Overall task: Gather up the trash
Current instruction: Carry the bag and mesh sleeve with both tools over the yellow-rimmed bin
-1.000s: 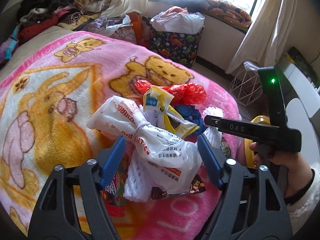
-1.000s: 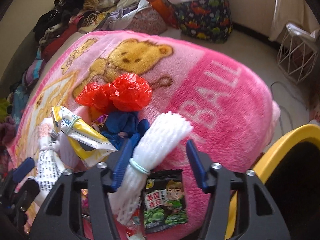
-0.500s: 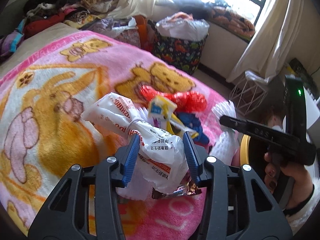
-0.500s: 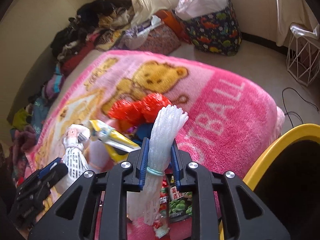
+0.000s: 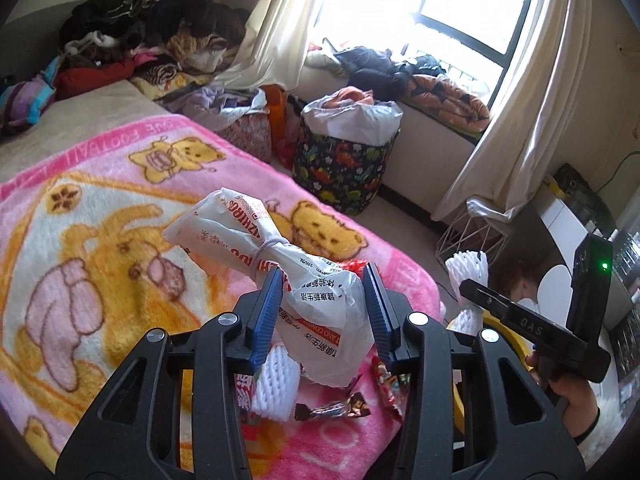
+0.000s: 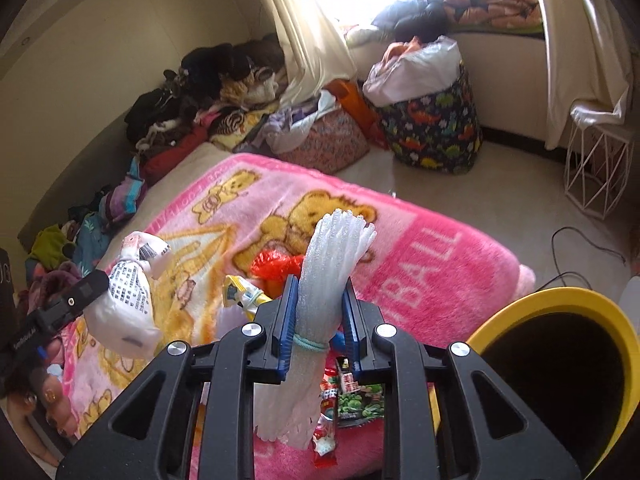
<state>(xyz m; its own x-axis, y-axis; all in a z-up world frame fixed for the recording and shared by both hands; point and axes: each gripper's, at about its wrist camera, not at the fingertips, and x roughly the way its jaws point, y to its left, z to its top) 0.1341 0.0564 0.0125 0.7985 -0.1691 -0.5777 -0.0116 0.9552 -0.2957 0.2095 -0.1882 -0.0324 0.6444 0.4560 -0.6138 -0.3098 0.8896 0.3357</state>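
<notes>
Tied white printed bag (image 5: 280, 264) and banded foam net (image 6: 332, 264), both aloft

Both claws have just been closing and now they grip: the left claw (image 5: 325, 312) has clamped the crumpled white printed plastic bag tied with a band (image 5: 276, 264) and raised it off the pink cartoon blanket (image 5: 120, 208). The right claw (image 6: 317, 322) has pinched the white foam net sleeve (image 6: 326, 276) and hoisted it clear of the wrappers.
</notes>
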